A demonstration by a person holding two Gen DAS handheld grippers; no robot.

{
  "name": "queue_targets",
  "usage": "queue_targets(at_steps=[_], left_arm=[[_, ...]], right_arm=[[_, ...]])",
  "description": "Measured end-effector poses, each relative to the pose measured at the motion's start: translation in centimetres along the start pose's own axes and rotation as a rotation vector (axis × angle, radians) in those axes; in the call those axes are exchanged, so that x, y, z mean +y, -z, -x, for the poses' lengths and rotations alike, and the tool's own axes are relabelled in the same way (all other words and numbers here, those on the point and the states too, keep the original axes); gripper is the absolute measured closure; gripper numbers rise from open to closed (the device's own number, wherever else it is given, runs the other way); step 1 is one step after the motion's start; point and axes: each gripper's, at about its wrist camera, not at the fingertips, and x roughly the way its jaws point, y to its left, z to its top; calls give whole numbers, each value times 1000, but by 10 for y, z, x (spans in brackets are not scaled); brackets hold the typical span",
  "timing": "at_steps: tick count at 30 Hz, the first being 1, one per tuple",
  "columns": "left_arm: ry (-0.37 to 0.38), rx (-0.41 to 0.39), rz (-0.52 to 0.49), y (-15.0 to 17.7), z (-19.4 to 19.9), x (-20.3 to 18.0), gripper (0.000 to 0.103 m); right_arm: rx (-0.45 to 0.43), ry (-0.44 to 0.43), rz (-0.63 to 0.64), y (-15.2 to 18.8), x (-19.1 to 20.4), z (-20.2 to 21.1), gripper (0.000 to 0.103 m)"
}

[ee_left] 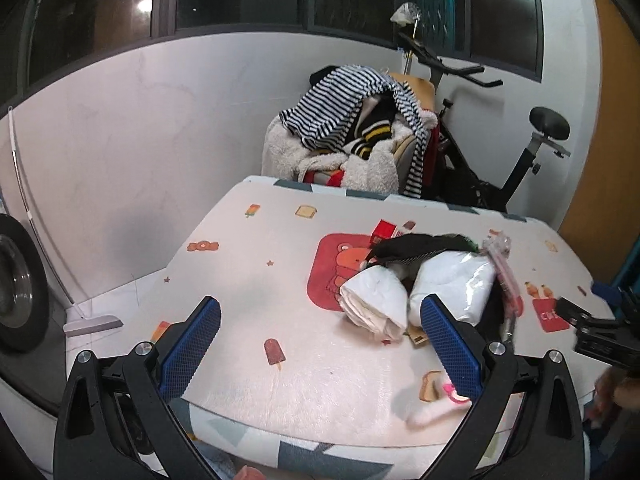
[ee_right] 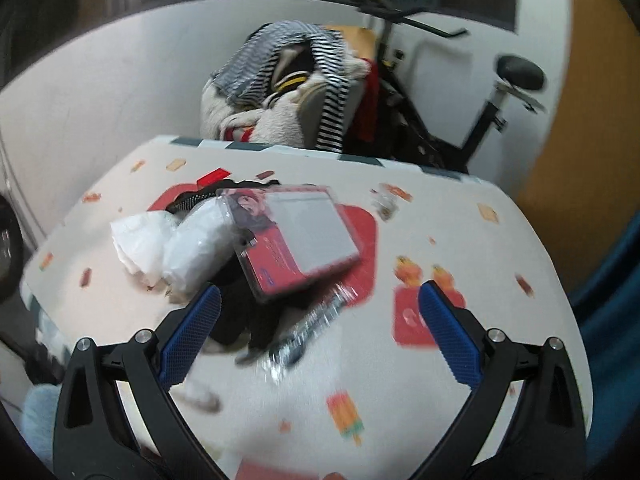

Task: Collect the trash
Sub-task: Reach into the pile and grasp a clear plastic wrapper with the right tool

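Observation:
A heap of trash lies on the patterned table (ee_left: 248,264): crumpled white paper (ee_left: 374,304), a white plastic-wrapped bundle (ee_left: 452,280), black wrapping (ee_left: 420,246) and a pink clear package (ee_left: 506,272). My left gripper (ee_left: 320,332) is open and empty, just left of and before the heap. In the right wrist view the heap shows the white paper (ee_right: 140,240), the white bundle (ee_right: 196,248) and a red-and-grey clear box (ee_right: 304,240) on top. My right gripper (ee_right: 320,320) is open and empty, above the near side of the heap. It also shows at the right edge of the left wrist view (ee_left: 596,328).
A chair piled with striped and fleecy clothes (ee_left: 352,128) stands behind the table, with an exercise bike (ee_left: 500,136) to its right. A broom (ee_left: 92,324) and a washing machine (ee_left: 16,284) are on the left. A small pink item (ee_left: 452,394) lies near the table's front edge.

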Motion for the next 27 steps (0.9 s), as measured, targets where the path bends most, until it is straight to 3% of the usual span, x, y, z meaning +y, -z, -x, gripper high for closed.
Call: queue_targets(at_steps=[6,8,12,14,15,17,21,27], left_arm=[[-5,56,-26,6,-30,4,5],[-15,83,-20,9,-41,7,5],[-14,109,31,12,-51,16,5],[-26,93,43,13,-52,20,6],[-30,86,50,13,-52,21,6],[-30,82,61,13,-54,21,15],[20,116,61,14,-63,13,30],[121,168,119,15,-79,7,43]], right_arm=[[41,-25,99,-15,29,-62,7],[50,-25,107,-19,34,-77,15],[87,-56,87,-22,30,-88,49],[75,-62,81,-22,26,-81,54],[56,-69,80,-22,24,-75,78],[27,-53,70,-25,17,-62,78],[-51,-54,-16,-34,-14,-34,93],[-138,-27,-146,-43,-60,-2,93]])
